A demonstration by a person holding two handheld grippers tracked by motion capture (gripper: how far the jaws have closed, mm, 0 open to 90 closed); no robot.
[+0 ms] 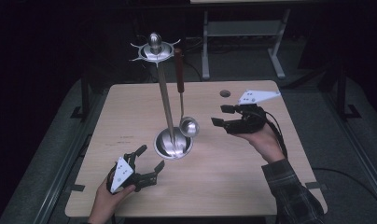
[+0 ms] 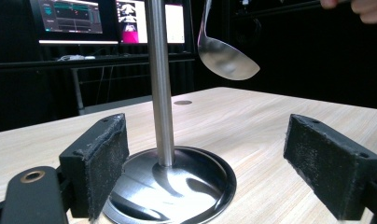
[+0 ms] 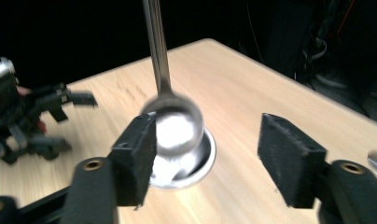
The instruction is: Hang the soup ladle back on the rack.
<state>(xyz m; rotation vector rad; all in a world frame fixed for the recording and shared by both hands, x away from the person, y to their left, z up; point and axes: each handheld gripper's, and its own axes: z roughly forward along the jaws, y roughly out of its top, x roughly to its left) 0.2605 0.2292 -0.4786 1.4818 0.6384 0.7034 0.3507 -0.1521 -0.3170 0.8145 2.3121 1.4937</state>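
A steel utensil stand rises from a round base (image 1: pixel 173 143) (image 2: pixel 177 186) (image 3: pixel 206 156) near the table's middle, and its pole (image 1: pixel 165 98) (image 2: pixel 159 84) carries a hooked top (image 1: pixel 154 49). A ladle with a red-brown handle (image 1: pixel 179 70) hangs from one hook, its bowl (image 1: pixel 189 126) (image 2: pixel 228 60) (image 3: pixel 177 126) hovering just above the base. My left gripper (image 1: pixel 151 157) (image 2: pixel 214 163) is open at the base's front left, nothing between its jaws. Right of the ladle bowl my right gripper (image 1: pixel 218 115) (image 3: pixel 214 154) is open and apart from it.
A small dark disc (image 1: pixel 225 93) (image 2: pixel 183 102) lies near the far edge of the wooden table (image 1: pixel 252 186). A metal desk frame (image 1: pixel 242 28) stands behind the table. Lit monitors (image 2: pixel 74 18) glow beyond the far side.
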